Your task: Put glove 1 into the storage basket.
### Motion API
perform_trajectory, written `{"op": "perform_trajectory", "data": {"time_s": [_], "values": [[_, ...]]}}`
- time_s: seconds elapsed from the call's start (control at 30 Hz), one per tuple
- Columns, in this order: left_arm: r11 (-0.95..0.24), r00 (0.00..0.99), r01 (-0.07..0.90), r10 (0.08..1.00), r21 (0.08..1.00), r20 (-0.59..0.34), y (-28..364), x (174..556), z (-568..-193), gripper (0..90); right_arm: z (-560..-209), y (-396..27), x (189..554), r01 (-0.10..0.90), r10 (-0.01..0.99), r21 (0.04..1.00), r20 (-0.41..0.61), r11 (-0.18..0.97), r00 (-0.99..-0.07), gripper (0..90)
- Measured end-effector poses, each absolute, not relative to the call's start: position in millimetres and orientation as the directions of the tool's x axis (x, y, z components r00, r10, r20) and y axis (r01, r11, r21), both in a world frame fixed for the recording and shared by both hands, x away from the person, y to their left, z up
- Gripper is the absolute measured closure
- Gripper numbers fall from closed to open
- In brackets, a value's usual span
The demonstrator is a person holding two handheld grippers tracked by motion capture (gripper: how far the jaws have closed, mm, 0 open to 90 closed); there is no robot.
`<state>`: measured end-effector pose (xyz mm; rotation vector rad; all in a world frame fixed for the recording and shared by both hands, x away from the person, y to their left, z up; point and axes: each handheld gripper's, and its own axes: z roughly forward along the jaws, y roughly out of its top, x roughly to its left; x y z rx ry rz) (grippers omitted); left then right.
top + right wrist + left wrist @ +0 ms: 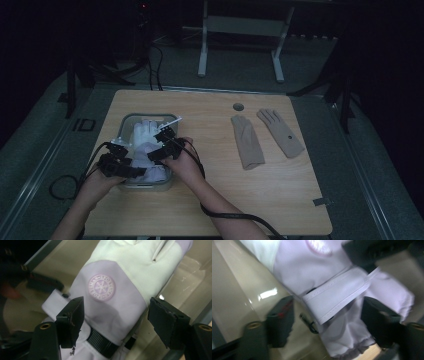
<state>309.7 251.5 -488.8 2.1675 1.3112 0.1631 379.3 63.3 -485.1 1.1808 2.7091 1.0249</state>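
High view: clear tub (pixel 127 121) at table (pixel 210 200) left, holding white-and-lilac glove (pixel 144 134), long axis near-to-far, fingers toward far edge, cuff toward person. Left gripper (pixel 134 171) and right gripper (pixel 156 154), jaws spread, straddle the cuff end, pinching nothing. Two tan gloves (pixel 248 141) lie well apart at right, fingers far.
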Motion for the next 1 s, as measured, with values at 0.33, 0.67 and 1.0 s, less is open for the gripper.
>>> {"op": "perform_trajectory", "data": {"time_s": [0.33, 0.67, 1.0], "values": [[-0.214, 0.481, 0.671, 0.854, 0.710, -0.198, 246.5, 297.9, -471.8, 16.3, -468.7, 50.5, 376.7, 0.567, 0.597, 0.641, 0.204, 0.517, -0.775, 18.8], [-0.194, 0.524, 0.611, 0.826, 0.767, -0.209, 213.3, 290.0, -454.1, 16.3, -448.0, 18.3, 373.9, 0.533, 0.597, 0.679, 0.171, 0.505, -0.783, 19.3], [-0.244, 0.608, 0.564, 0.769, 0.789, -0.196, 170.8, 291.2, -450.1, 14.2, -440.8, -20.6, 373.1, 0.529, 0.613, 0.697, 0.162, 0.484, -0.773, 17.8]]}}
